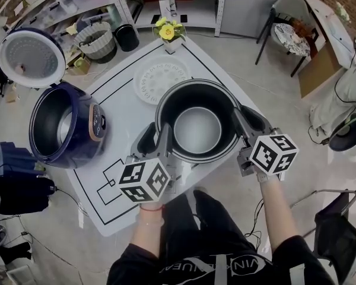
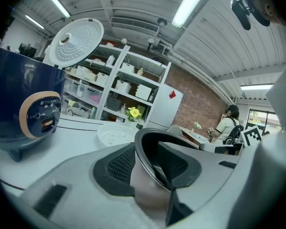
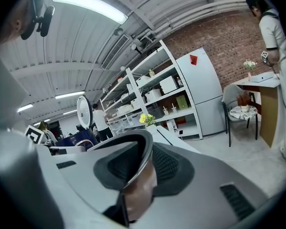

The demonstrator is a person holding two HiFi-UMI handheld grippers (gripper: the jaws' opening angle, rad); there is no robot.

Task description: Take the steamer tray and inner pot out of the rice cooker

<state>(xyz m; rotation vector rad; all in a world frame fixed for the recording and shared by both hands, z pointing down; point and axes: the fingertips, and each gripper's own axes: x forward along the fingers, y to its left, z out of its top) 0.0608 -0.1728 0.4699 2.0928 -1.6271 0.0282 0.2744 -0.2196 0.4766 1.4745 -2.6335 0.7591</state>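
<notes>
So the dark round metal inner pot [image 1: 197,129] is out of the navy blue rice cooker [image 1: 65,123] and is just to the right of it, over the white table with black lines [image 1: 115,100]. Can't tell if its bottom is actually resting on the table.

Both tongs are clamped on the pot's rim. The left gripper [image 1: 158,140] bites the side nearer the cooker, one pad inside the wall and one outside. The right gripper [image 1: 247,126] does the same on the side away from the cooker.

The white round perforated steamer tray [image 1: 161,78] lies flat on the table, right of the cooker and just behind the pot. The cooker's white-lined lid [image 1: 31,57] stands flipped open.
</notes>
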